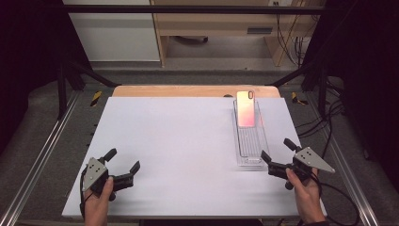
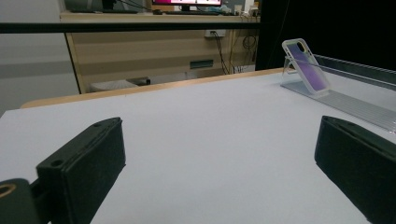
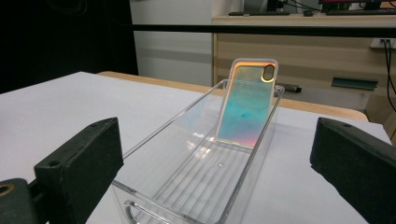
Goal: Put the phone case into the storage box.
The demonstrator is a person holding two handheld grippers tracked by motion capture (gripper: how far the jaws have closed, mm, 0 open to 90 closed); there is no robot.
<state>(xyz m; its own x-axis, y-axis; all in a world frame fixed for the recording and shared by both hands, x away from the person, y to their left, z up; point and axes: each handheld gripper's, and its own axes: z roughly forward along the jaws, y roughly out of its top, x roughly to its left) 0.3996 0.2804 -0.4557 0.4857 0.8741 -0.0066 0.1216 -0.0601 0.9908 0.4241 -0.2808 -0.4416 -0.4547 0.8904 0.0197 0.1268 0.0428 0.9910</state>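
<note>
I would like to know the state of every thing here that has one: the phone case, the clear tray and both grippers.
Phone case: inside the tray, leaning tilted against its far end wall.
Clear tray: lying flat on the table, holding nothing but the case.
Left gripper: open, holding nothing.
Right gripper: open, holding nothing, close to the tray's near end.

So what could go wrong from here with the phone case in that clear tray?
The phone case only leans tilted against the far end wall of the clear tray, so a nudge may tip it flat. The right tool, open, sits close to the tray's near end and could shove the light tray along the table. The case's glossy surface may slip in a pinch.
</note>
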